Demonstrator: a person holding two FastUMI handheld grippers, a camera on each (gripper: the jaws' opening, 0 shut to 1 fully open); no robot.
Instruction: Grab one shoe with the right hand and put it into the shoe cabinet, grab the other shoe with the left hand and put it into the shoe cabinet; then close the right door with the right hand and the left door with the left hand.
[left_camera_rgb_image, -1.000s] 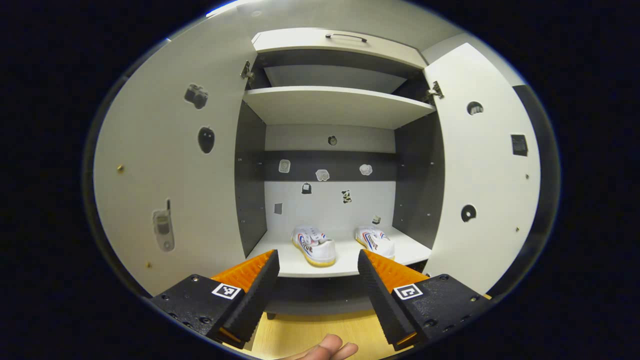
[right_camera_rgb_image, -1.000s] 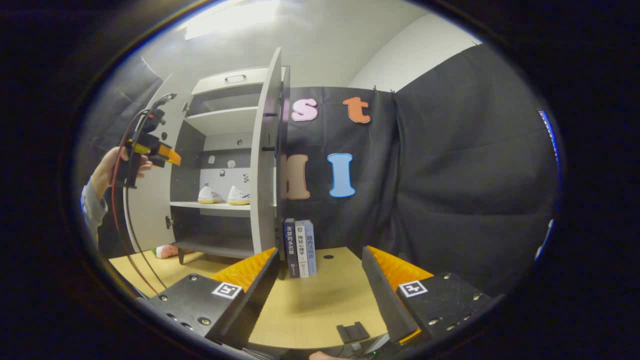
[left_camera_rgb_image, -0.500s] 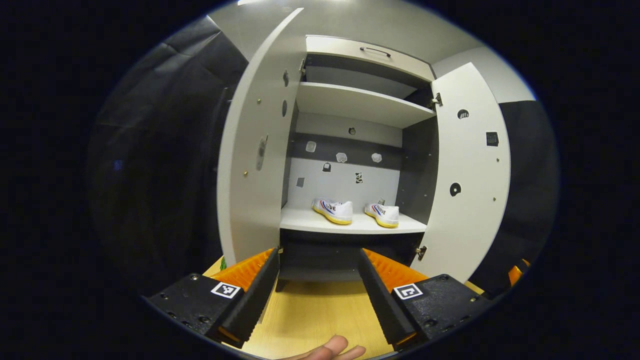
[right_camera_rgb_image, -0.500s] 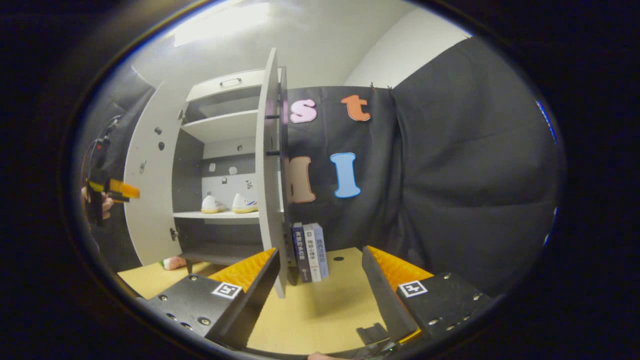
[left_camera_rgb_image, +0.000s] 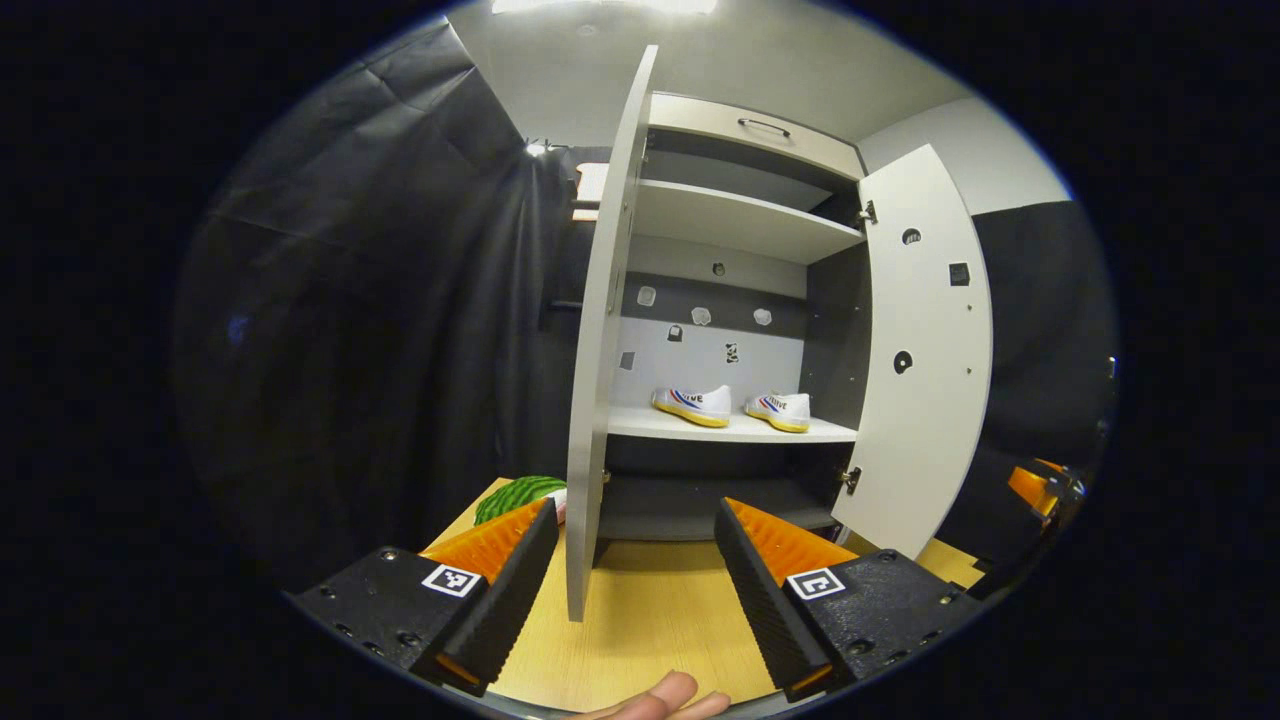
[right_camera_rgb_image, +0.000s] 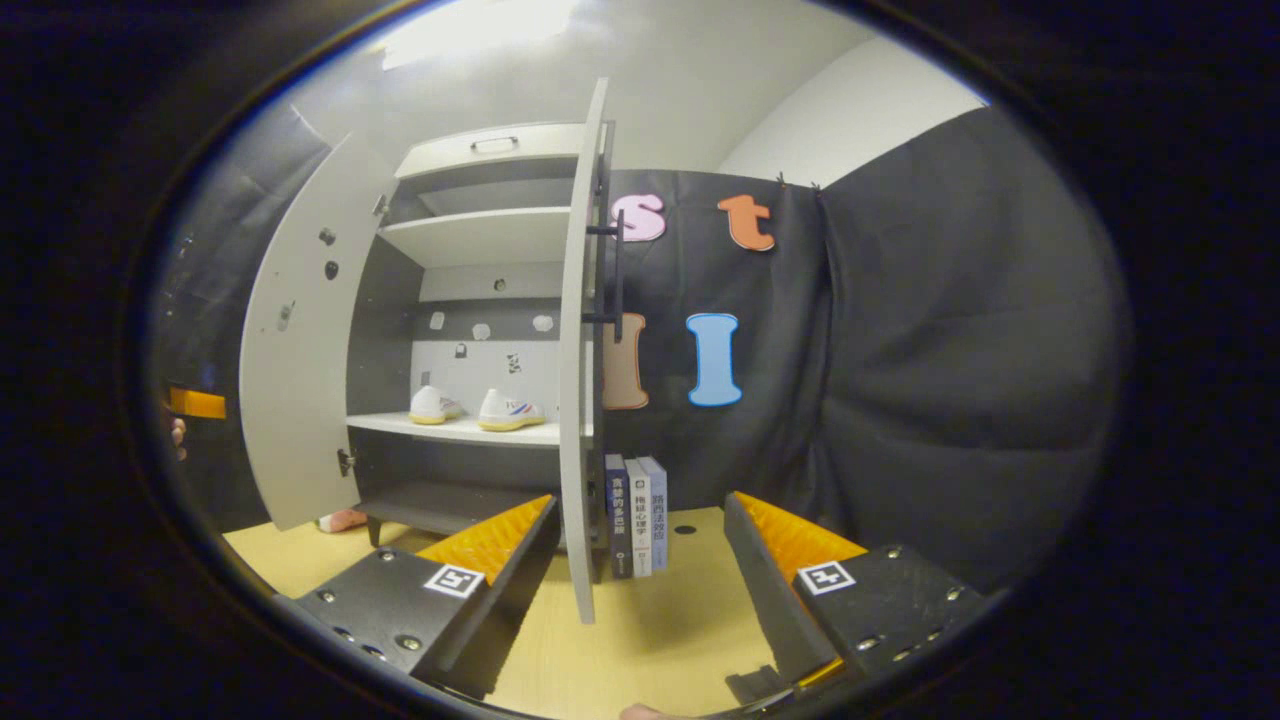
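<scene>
Both white sneakers sit on the shoe cabinet shelf at 12 o'clock; left gripper and right gripper are open and empty, both doors ajar.

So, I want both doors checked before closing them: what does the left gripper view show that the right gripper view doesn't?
Left gripper view: a green striped object on the table beside the left door, seen edge-on. Right gripper view: three upright books beside the right door, and its bar handle. Shared: the shoes on the shelf, both doors open, left tongs and right tongs open and empty.
</scene>
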